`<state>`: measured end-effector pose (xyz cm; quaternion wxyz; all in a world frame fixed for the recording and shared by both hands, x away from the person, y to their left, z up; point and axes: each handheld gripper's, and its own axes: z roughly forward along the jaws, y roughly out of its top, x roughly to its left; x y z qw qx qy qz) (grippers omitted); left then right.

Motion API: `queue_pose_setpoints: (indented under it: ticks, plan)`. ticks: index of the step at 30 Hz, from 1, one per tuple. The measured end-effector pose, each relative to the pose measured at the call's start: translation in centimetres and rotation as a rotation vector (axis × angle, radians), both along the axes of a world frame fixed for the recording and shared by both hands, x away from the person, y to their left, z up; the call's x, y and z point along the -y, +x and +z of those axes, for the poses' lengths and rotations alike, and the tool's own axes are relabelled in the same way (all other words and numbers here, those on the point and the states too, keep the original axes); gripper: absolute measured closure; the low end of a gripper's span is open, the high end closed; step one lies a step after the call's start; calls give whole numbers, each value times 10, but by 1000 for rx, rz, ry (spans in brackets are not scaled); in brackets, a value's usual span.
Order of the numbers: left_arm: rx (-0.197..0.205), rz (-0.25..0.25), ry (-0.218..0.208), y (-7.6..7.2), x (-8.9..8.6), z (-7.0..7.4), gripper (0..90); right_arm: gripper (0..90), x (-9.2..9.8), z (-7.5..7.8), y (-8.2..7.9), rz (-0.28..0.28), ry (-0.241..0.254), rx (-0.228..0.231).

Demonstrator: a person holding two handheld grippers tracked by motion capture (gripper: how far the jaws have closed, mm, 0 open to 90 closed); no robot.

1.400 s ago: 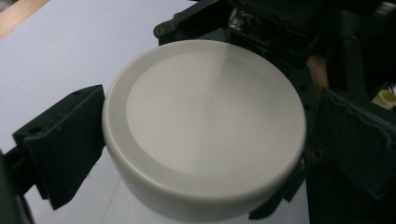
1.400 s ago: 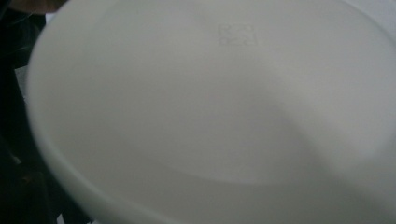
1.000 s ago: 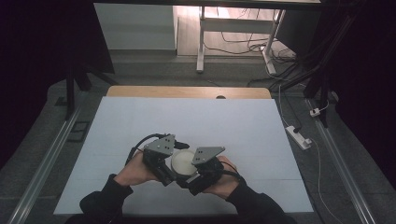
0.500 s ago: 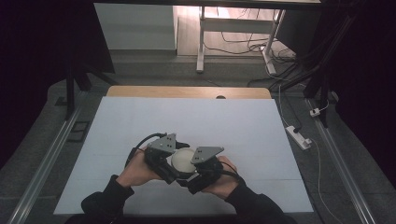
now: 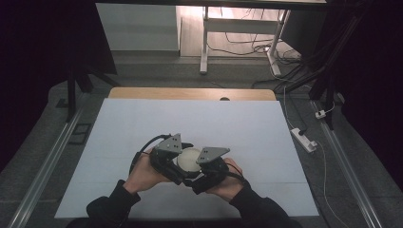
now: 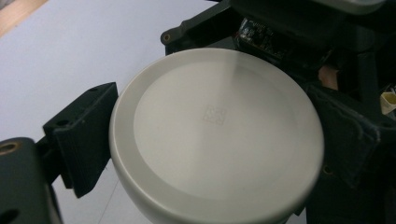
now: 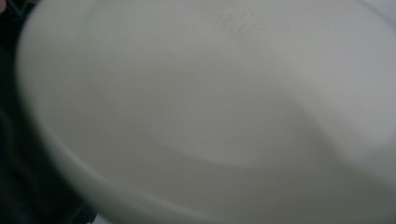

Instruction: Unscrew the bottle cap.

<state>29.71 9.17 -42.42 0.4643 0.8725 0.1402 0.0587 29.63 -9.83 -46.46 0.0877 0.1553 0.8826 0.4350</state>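
A white round bowl (image 5: pixel 189 159), turned with its flat base up, is held just above the white table sheet near its front edge. In the left gripper view the bowl (image 6: pixel 215 135) sits between two black fingers (image 6: pixel 81 135), one pressed against each side of it. My left gripper (image 5: pixel 176 165) is shut on it from the left. My right gripper (image 5: pixel 202 172) crowds in from the right, its body (image 6: pixel 289 28) right behind the bowl. The right gripper view is blurred and very close to the bowl (image 7: pixel 210 107), so its jaws are hidden.
The white sheet (image 5: pixel 190 118) covers the table, with a wooden strip (image 5: pixel 190 93) at the far edge. A power strip (image 5: pixel 302 138) lies on the floor to the right. Metal rails (image 5: pixel 47 161) run along both sides. White table legs (image 5: pixel 204 42) stand beyond.
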Motion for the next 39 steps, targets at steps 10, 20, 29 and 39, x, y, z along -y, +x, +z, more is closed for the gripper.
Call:
queue_pose_setpoints:
  ticks: [10,20,29,39]
  plan:
    - [22,23,-17,-1,-7,8,82,65,2,-2,1,-3,7,-6]
    - [29,60,-22,1,-17,9,82,65,6,-2,4,-22,13,-6]
    - [31,71,-41,-2,-25,10,82,65,15,-1,9,-62,18,3]
    - [25,70,-50,-7,-30,4,82,65,25,0,18,-107,23,10]
